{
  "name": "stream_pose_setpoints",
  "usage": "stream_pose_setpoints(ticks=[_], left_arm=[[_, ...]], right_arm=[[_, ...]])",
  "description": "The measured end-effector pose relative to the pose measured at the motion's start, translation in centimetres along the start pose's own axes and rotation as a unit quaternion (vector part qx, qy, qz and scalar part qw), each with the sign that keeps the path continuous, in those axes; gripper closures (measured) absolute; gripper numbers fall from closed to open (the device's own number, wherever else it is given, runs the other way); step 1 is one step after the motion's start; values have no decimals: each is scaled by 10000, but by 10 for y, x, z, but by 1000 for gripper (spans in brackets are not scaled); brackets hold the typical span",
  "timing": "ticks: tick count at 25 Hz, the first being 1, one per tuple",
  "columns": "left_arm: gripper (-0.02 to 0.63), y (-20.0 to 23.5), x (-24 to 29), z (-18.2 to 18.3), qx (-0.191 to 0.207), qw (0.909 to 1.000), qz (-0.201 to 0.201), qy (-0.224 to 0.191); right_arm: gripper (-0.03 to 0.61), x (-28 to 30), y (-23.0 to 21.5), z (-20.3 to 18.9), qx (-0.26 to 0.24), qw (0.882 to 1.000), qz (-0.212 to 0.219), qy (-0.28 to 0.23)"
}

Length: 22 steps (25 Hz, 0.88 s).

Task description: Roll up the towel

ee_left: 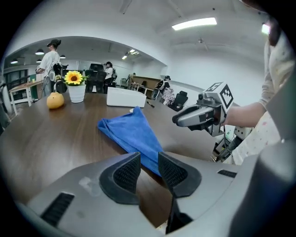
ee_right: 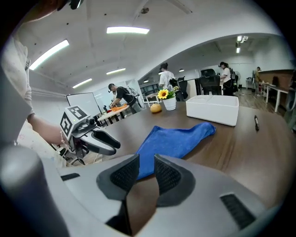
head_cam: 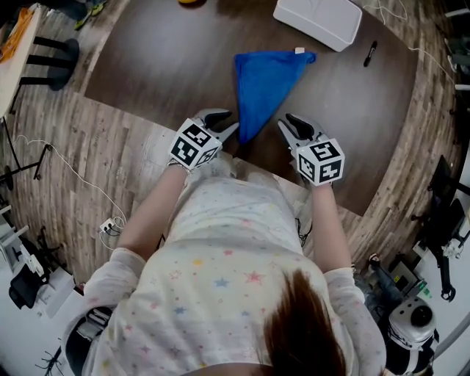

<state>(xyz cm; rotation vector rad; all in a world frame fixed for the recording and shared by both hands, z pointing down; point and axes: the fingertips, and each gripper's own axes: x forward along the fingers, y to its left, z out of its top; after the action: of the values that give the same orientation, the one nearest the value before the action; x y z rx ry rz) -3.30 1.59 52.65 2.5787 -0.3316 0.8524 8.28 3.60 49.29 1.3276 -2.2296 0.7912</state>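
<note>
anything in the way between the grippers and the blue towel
Nothing visible. Only bare table lies between the left gripper, the right gripper and the blue towel's near tip; the white box sits beyond its far end.

We see a bright blue towel [head_cam: 264, 84] on a dark brown table [head_cam: 161, 66]. At the far right sits a white box [head_cam: 317, 22], a black pen [head_cam: 370, 53] beside it. The floor [head_cam: 66, 169] shows pale wood-grain planks. The left gripper [head_cam: 224, 121] and right gripper [head_cam: 288, 123] are grey with black ribbed pads [ee_left: 126, 173], each bearing black-and-white square markers [head_cam: 195, 144]. Our shirt [head_cam: 220, 257] is cream with pastel stars. Far left stand a yellow sunflower [ee_left: 74, 77] in a white pot [ee_left: 77, 94] and an orange fruit [ee_left: 55, 100].
</note>
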Motion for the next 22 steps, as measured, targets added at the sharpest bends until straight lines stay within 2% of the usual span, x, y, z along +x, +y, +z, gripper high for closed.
stream_pose_setpoints(ticks=[4, 10, 14, 16, 20, 22], left_arm=[[515, -6, 0, 5, 474, 9974, -538, 96], [515, -31, 12, -9, 1224, 9825, -1277, 586], [515, -33, 12, -26, 1466, 9715, -1679, 801], [515, -37, 11, -30, 1556, 9660, -1878, 859], [515, -36, 6, -35, 1632, 9595, -2115, 893], [515, -34, 3, -37, 1651, 9578, -2173, 896]], right_arm=[[480, 7, 22, -15, 326, 9991, 150, 203], [487, 11, 56, -51, 496, 9961, 262, 675], [497, 24, 79, -57, 632, 9949, 420, 671], [478, 29, 86, -59, 663, 9947, 451, 638], [463, 46, 93, -66, 300, 9959, 337, 786], [458, 53, 95, -70, 316, 9958, 354, 788]])
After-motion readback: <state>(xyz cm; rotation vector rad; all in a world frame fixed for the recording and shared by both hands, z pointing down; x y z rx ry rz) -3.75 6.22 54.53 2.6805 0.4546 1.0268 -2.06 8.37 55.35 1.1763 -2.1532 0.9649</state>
